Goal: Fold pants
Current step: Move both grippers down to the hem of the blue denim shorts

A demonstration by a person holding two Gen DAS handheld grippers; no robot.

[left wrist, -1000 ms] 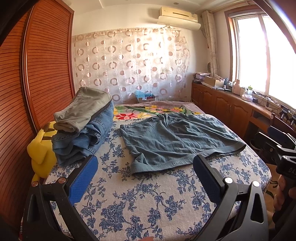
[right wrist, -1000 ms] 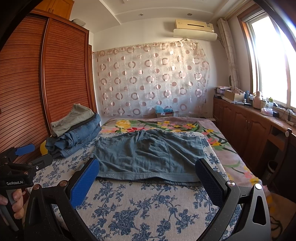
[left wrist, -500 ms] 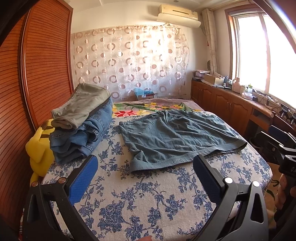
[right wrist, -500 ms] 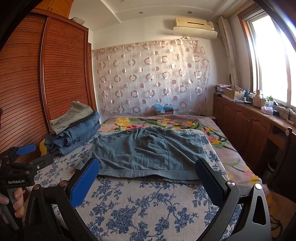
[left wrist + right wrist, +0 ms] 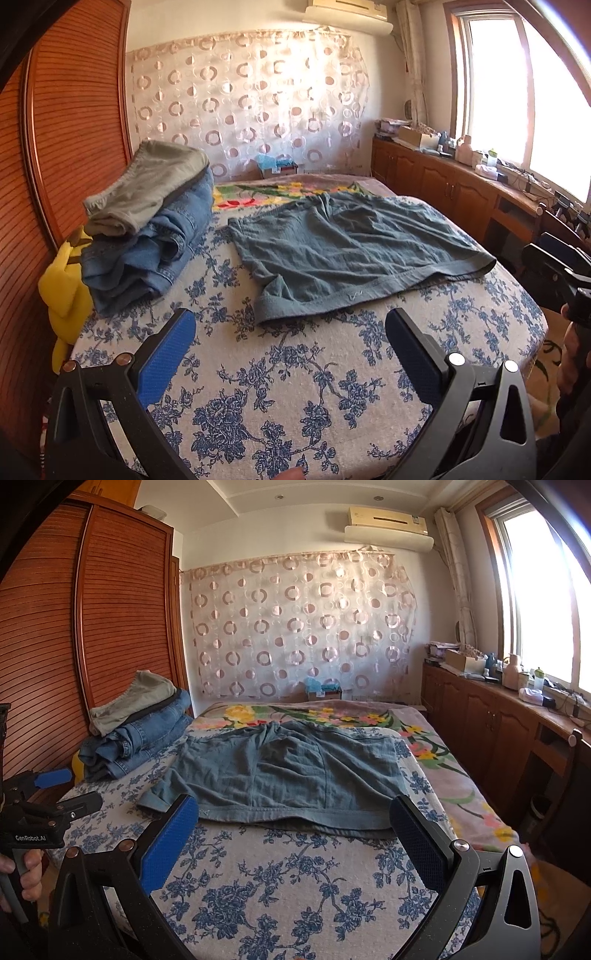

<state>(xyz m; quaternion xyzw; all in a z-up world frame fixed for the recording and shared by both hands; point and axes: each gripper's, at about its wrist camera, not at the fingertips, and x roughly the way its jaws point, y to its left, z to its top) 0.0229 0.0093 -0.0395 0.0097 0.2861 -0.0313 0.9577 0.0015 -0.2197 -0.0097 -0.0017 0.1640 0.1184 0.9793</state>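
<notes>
Bed [image 5: 280, 398] carries spread pants [image 5: 343, 251], stacked clothes [image 5: 147, 229], perhaps a blanket [image 5: 436, 746].

Daylit bedroom, fisheye views from both wrists.
Sunlight entered through the window [image 5: 517, 92] at right and overexposed its panes; straight lines bowed toward dark vignetted corners, the wardrobe [image 5: 74, 627] side was dimmer, and far countertop detail perhaps lay slightly soft.

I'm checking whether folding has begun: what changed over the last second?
Both grippers, left gripper and right gripper, eased forward toward the near hem of the teal pants, fingers open; nothing was gripped or released. The pants lie flat as before, and the folded stack is unmoved.
</notes>
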